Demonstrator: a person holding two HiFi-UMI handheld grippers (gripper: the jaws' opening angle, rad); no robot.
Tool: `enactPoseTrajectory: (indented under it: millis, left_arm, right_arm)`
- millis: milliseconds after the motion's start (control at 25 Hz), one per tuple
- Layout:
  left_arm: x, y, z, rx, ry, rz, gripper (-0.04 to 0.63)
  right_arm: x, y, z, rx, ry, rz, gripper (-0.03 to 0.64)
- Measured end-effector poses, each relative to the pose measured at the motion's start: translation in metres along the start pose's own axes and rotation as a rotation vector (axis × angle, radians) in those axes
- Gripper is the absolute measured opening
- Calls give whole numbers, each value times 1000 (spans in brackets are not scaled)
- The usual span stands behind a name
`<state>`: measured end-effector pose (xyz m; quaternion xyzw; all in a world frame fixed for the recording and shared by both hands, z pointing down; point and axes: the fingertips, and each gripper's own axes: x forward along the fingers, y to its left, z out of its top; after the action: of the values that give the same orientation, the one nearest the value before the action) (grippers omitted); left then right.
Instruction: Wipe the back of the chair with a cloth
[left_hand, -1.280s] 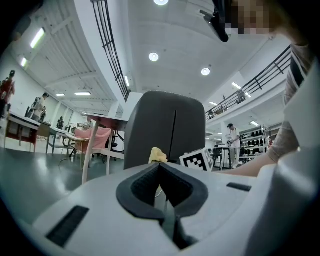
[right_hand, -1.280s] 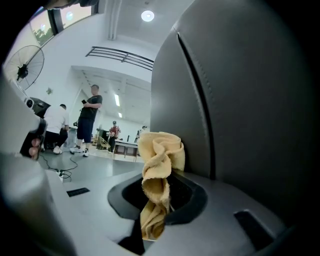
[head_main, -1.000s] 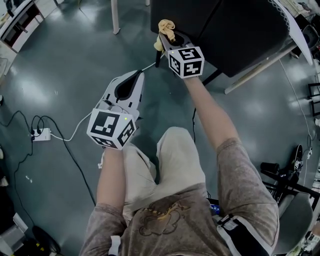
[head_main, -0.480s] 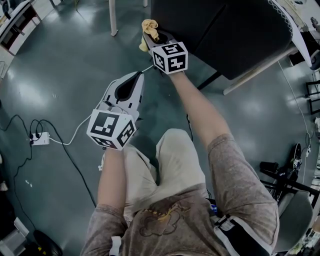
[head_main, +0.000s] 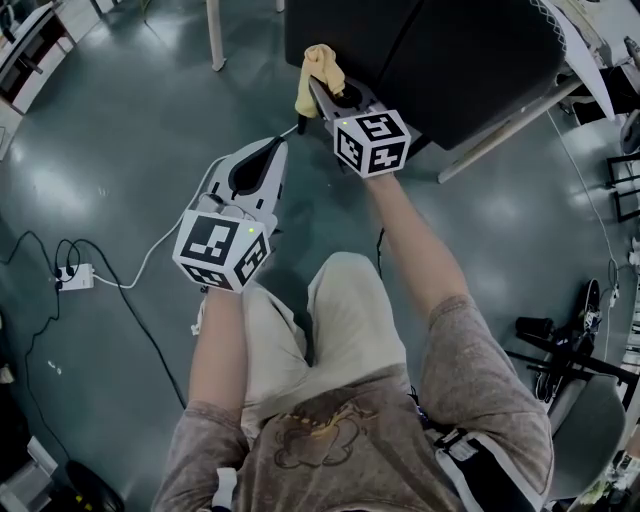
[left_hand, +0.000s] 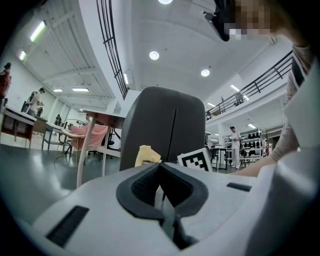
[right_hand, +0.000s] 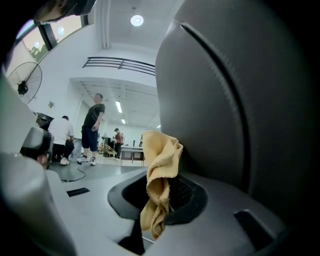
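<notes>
Seen from above, a person holds a gripper in each hand over a dark floor (head_main: 110, 150).

The right gripper (right_hand: 158, 206) is stretched forward with its jaws clamped on a yellow cloth (right_hand: 161, 167). The cloth's lower end is pinched between the jaws, and the rest stands up above them in a crumpled, twisted bunch.

The chair back (right_hand: 240, 100), dark grey with a stitched seam curving down it, rises right in front of this gripper and to its right. The top of the cloth sits at the back's left edge. Whether cloth and chair touch cannot be told.

The left gripper (left_hand: 162, 199) is held lower, nearer the person's body, behind and to the left of the right one. Its jaws are pressed together with nothing between them. It points toward the chair back, well short of it. The cloth and the right gripper's marker cube (left_hand: 195, 159) show just beyond its tip.

A white cable (head_main: 150, 262) runs along the floor to the left of the left gripper to a power strip (head_main: 78, 272). Far beyond the right gripper, to the left of the chair, people (right_hand: 92, 131) stand.
</notes>
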<state>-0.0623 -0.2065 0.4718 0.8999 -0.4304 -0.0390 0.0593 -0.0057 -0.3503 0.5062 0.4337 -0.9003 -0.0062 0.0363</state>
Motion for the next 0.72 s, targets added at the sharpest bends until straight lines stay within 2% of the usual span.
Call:
enactPoseTrajectory:
  millis: [240, 400, 720]
  left_arm:
    - [4, -8, -2, 3, 4, -9, 8]
    - [5, -13, -3, -3, 6, -11, 8]
    - [8, -18, -8, 16, 24, -9, 8]
  right_arm:
    - [-78, -21, 23, -26, -45, -26, 71]
    - [-130, -32, 25, -74, -25, -48, 71]
    - [-236, -36, 16, -86, 3, -128, 71]
